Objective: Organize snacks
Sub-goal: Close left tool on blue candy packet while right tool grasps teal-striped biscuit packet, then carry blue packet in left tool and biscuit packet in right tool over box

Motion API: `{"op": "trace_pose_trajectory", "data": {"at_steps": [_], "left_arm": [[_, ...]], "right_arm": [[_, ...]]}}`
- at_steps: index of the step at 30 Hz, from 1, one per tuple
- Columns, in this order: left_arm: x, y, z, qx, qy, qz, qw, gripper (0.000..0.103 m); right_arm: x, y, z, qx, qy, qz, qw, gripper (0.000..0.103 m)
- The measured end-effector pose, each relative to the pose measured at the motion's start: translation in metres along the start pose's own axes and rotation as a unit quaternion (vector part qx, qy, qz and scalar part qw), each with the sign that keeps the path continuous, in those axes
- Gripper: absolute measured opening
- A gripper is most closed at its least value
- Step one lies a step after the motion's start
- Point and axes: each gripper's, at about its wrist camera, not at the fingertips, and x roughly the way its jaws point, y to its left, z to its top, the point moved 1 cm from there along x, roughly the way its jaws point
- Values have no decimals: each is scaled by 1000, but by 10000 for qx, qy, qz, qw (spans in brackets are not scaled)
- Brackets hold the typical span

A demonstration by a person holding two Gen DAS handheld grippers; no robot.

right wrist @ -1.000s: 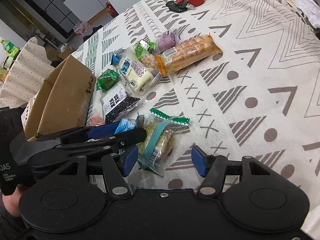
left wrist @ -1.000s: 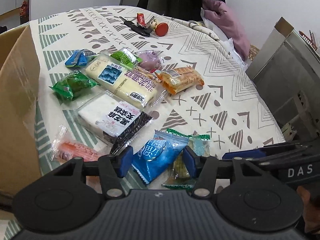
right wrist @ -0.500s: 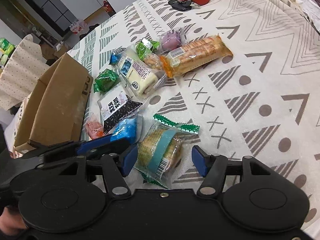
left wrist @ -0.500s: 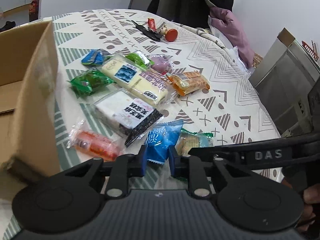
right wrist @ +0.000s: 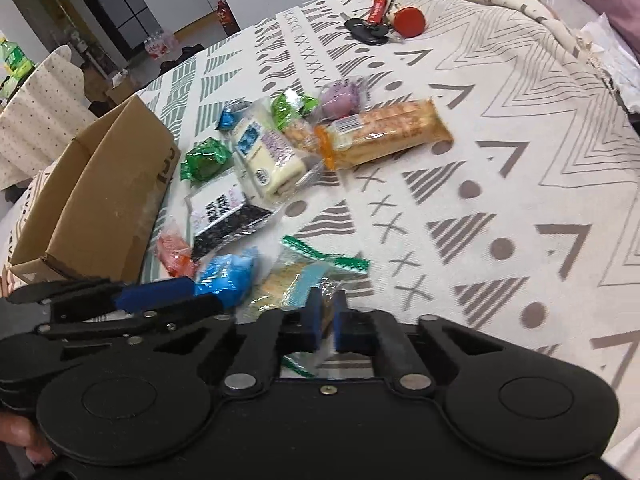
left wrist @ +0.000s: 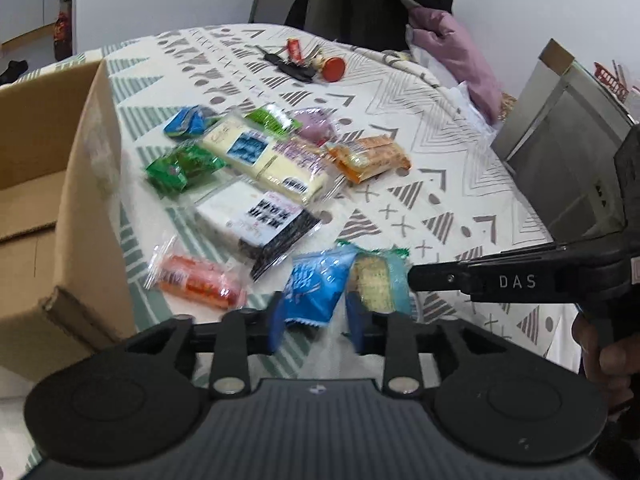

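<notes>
Snack packets lie in a loose cluster on a patterned tablecloth (right wrist: 520, 152). My left gripper (left wrist: 315, 322) is shut on the near end of a blue packet (left wrist: 316, 280), which sits between its blue pads. In the right wrist view the left gripper (right wrist: 208, 300) comes in from the left with the blue packet (right wrist: 228, 276) at its tip. My right gripper (right wrist: 330, 318) is shut on a clear cracker packet with green serrated ends (right wrist: 296, 280). That cracker packet (left wrist: 378, 280) lies just right of the blue one, with the right gripper (left wrist: 414, 280) at its edge.
An open cardboard box (left wrist: 60, 220) stands at the left table edge, close to a red sausage packet (left wrist: 196, 280). Farther back lie a black-and-white packet (left wrist: 256, 216), a long white packet (left wrist: 264, 160), an orange biscuit pack (right wrist: 384, 132), green packets and keys (right wrist: 380, 24). A grey cabinet (left wrist: 560, 152) stands right.
The right gripper's fingers have closed from wide open onto the cracker packet. The left gripper closed on the blue packet earlier and still holds it; the left view has shifted toward the box.
</notes>
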Motion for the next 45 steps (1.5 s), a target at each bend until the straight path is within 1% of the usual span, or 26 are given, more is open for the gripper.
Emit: {"op": "trace_pose_trajectory", "data": {"at_steps": [1,2,5,8,9,10,11,12,14,15,16,17,18,19,20,23,26,27,29,31,34,37,39,41,42,45], "left_arm": [[0,-1,1,18,-38,1,10000,52],[1,-2,2,37,-85,30,10000,55],[5,-3,6,102,-168,163,9997,55],[14,-2,9,19,-109,123,9999,55],[16,-1,9,0,-95,95,9999,55],[19,-1,9,-20,-83,88,9999,55],[22,-1,9,-61,-41,88,9999,54],[27,0,9,-113,50,62,9999,52],[30,2,6,-228,57,-3,9997,48],[29,2,5,-254,44,-43,9997,44],[28,2,4,-262,60,-139,9995,32],[27,2,4,-276,75,-191,9994,31],[25,0,4,-245,65,-130,9996,30],[23,-1,4,-183,48,-45,9998,28],[21,0,3,-179,44,5,9998,26],[12,5,0,-300,8,50,9995,24],[1,7,-4,-264,-55,52,9996,24],[-2,8,-5,-265,-56,14,9996,24],[-7,8,-9,-257,-63,-4,9996,24],[-11,8,-13,-236,-82,-18,9997,24],[-17,10,-19,-225,-131,-13,9997,24],[-23,14,-24,-261,-176,26,9995,24],[-27,18,-26,-311,-196,49,9993,24],[-32,21,-28,-339,-223,56,9992,24],[-34,22,-28,-345,-238,59,9991,24],[-42,23,-29,-353,-321,59,9988,24]], "right_arm": [[-1,-3,1,29,-1,-11,10000,3],[-3,-7,1,61,2,-34,10000,3],[-4,-11,2,161,46,68,9998,4],[-4,-10,1,232,140,197,9994,11],[-3,-9,1,248,166,230,9993,15],[-3,-9,0,265,184,260,9991,21],[-3,-8,0,288,187,271,9990,24],[-3,-8,0,308,184,277,9990,28],[-1,-7,1,353,206,308,9987,31],[-1,-7,1,380,224,320,9985,34],[0,-6,1,408,237,333,9983,39],[1,-5,2,425,235,342,9982,42],[1,-3,2,417,218,346,9983,48],[1,0,2,398,199,339,9984,52],[2,2,3,389,190,304,9986,53],[6,7,3,422,211,293,9985,55],[9,12,3,391,224,224,9987,57],[11,13,4,399,237,205,9987,62],[12,17,4,405,225,145,9988,66],[15,23,5,357,226,77,9991,74],[21,33,4,255,202,-88,9994,79],[30,41,1,13,207,-383,9991,79],[32,44,-3,-137,155,-562,9982,76],[30,48,-5,-313,117,-734,9967,64],[29,47,-6,-330,115,-727,9967,55],[23,46,-7,-292,136,-652,9974,48]]}}
